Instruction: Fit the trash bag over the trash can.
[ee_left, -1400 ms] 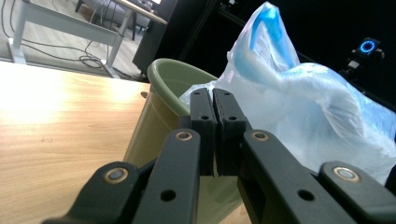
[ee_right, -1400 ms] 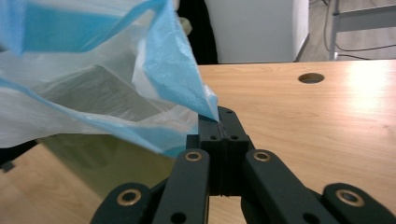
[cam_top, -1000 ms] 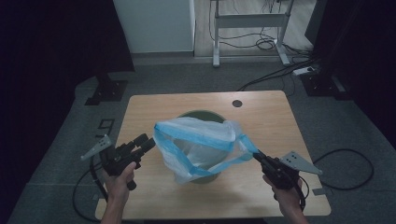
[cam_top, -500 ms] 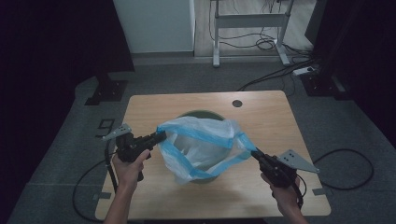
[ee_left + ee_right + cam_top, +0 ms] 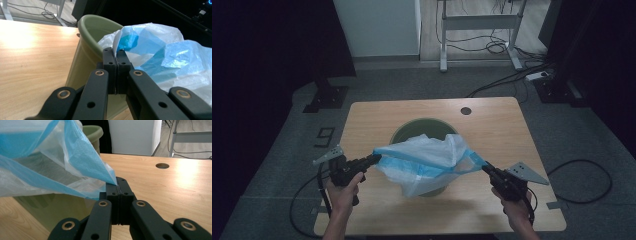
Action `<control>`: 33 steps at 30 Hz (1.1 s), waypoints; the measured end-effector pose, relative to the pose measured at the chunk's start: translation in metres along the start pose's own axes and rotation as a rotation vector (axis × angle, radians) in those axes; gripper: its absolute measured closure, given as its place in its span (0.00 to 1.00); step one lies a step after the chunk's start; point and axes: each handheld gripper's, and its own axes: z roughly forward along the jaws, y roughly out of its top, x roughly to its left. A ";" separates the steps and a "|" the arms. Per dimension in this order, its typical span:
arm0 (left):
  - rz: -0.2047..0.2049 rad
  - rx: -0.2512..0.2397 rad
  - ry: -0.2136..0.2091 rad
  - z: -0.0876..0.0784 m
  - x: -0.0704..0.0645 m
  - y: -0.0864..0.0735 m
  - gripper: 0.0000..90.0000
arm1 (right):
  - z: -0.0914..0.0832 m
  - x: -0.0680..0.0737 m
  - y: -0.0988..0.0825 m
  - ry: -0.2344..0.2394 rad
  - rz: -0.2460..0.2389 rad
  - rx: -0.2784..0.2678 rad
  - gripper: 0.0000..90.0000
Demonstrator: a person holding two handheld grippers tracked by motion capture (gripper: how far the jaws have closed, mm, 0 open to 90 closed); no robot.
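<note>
While crinkly translucent plastic bag point(image 5: 427, 161) drapes, round green bin point(image 5: 412, 131)

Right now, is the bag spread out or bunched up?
Spread out. The bag is stretched over the bin between the left gripper and right gripper, each shut on a corner.

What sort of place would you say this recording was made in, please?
Probably a lab or workshop room set up for recording: a plain wooden table on a grey floor, loose cables running behind it, and the metal legs of a desk at the back.
</note>
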 end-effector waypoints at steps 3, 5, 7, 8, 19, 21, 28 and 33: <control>-0.011 -0.001 -0.012 -0.003 0.003 -0.003 0.99 | 0.001 0.000 -0.005 0.003 0.005 0.011 0.98; -0.015 -0.002 -0.020 -0.006 0.003 -0.005 0.99 | 0.001 0.000 -0.007 0.005 0.015 0.011 0.98; -0.007 0.009 -0.026 -0.008 0.002 -0.009 0.99 | -0.002 0.000 -0.007 0.003 0.020 0.005 0.98; -0.005 0.019 -0.025 -0.009 0.003 -0.011 0.99 | -0.003 0.000 -0.008 0.004 0.017 0.006 0.98; -0.034 0.031 -0.059 -0.007 0.010 -0.025 0.96 | -0.005 0.001 -0.023 0.007 0.096 0.000 0.77; -0.024 0.031 -0.062 -0.006 0.008 -0.023 0.96 | -0.010 0.006 -0.019 0.014 0.097 -0.032 0.70; -0.032 0.015 -0.062 -0.004 0.007 -0.026 0.95 | -0.021 0.011 -0.001 -0.002 0.178 -0.126 0.52; -0.037 0.003 -0.061 -0.005 0.006 -0.025 0.94 | -0.010 0.013 0.002 -0.007 0.222 -0.095 0.47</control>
